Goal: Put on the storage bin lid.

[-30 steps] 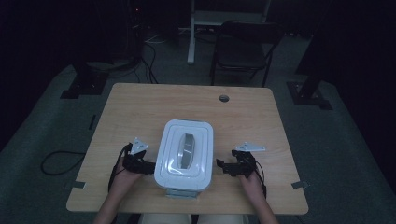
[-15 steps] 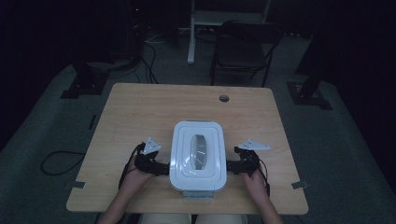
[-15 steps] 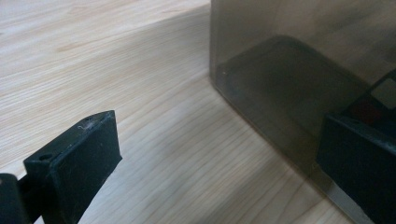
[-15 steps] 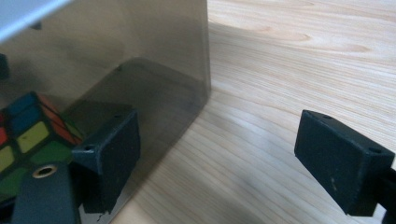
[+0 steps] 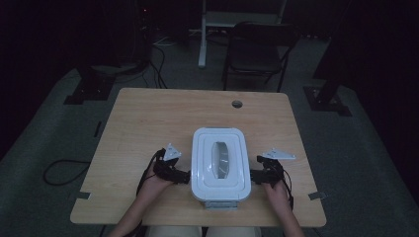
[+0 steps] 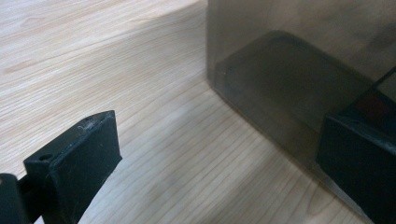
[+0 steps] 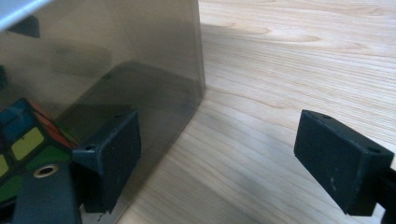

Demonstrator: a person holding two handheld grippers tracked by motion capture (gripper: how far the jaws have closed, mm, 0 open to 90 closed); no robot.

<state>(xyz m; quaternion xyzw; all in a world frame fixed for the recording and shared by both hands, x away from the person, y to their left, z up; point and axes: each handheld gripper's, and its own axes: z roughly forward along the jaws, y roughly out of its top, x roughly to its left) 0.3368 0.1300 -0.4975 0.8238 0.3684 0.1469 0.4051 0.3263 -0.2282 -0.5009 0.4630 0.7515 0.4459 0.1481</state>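
A box with a white lid [image 5: 220, 163] and smoky clear walls [image 6: 289, 46] [image 7: 116, 46] stands on the near middle of the wooden table [image 5: 148, 123]. Through the wall I see a colourful puzzle cube [image 7: 18, 140] inside. My left gripper [image 5: 184, 176] [image 6: 215, 135] lies against the box's left side, open, with one jaw against the wall and the other over bare wood. My right gripper [image 5: 254, 176] [image 7: 219, 126] sits at the box's right side, also open, one jaw by the wall. Neither pair of jaws has anything between it.
The table's near edge lies just under the box and my hands. A round cable hole [image 5: 237, 104] sits near the far edge. Behind the table stand a dark chair [image 5: 257, 44] and a white post [image 5: 202, 34] on the floor.
The box has slid to the right across the table. Both grippers moved right with it, the left one staying against its left side.
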